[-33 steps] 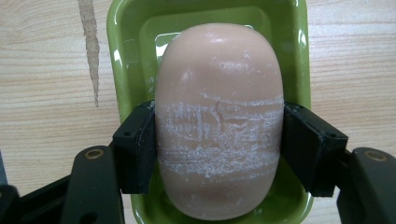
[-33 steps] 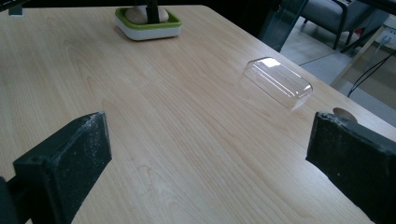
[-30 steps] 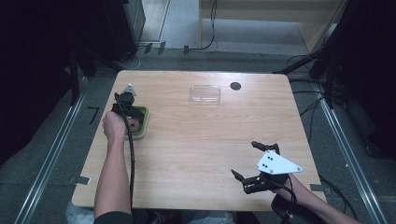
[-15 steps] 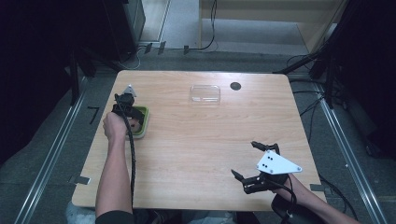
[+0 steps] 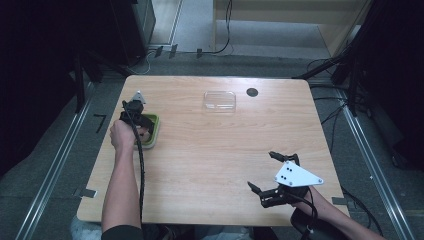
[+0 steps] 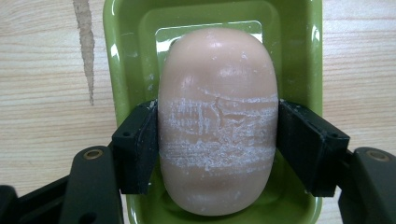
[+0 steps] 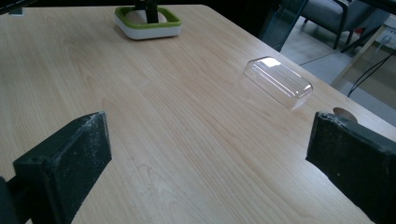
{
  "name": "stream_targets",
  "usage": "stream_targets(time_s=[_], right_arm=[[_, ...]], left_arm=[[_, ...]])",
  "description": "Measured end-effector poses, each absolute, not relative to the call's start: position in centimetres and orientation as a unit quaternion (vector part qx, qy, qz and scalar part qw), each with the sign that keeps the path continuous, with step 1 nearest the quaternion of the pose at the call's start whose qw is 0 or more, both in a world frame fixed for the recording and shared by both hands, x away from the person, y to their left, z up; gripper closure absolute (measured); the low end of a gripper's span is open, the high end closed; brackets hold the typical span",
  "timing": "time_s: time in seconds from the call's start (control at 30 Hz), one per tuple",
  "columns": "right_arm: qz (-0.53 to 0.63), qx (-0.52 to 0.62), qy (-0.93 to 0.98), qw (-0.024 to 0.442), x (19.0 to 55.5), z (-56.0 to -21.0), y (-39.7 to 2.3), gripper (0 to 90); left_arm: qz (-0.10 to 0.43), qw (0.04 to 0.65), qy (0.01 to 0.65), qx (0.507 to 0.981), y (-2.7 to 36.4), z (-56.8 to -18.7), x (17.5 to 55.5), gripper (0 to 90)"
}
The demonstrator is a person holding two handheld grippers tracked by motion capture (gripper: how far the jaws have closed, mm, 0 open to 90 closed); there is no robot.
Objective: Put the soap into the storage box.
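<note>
A pale pink soap bar (image 6: 217,93), scuffed white across its middle, lies in a green soap dish (image 6: 299,42) near the table's left edge. My left gripper (image 6: 217,140) reaches down into the dish (image 5: 155,131), and both black pads press on the bar's sides. In the high view the left gripper (image 5: 142,127) and the hand on it cover most of the dish. My right gripper (image 5: 260,170) hovers over bare wood near the front right corner, its jaws wide apart with nothing between them (image 7: 210,154). From there the dish (image 7: 147,29) sits far off.
A clear plastic lid (image 5: 219,100) rests upside down on the far middle of the wooden table (image 5: 210,160), beside a dark round hole (image 5: 252,92). Cables trail from both grippers toward the front edge. Dark floor and metal rails surround the table.
</note>
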State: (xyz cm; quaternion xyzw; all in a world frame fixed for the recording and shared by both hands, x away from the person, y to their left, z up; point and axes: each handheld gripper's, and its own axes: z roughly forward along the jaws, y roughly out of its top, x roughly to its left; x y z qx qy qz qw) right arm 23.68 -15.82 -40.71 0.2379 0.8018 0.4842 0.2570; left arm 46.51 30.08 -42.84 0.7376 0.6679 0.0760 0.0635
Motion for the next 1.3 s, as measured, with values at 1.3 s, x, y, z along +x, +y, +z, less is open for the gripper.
stream_targets(time_s=[1.3], right_arm=[[0.485, 0.236, 0.804, 0.253, 24.0, -40.8, -15.8, 0.0]], left_arm=[[0.018, 0.017, 0.661, 0.750, 30.6, -39.7, 43.2, 13.1]])
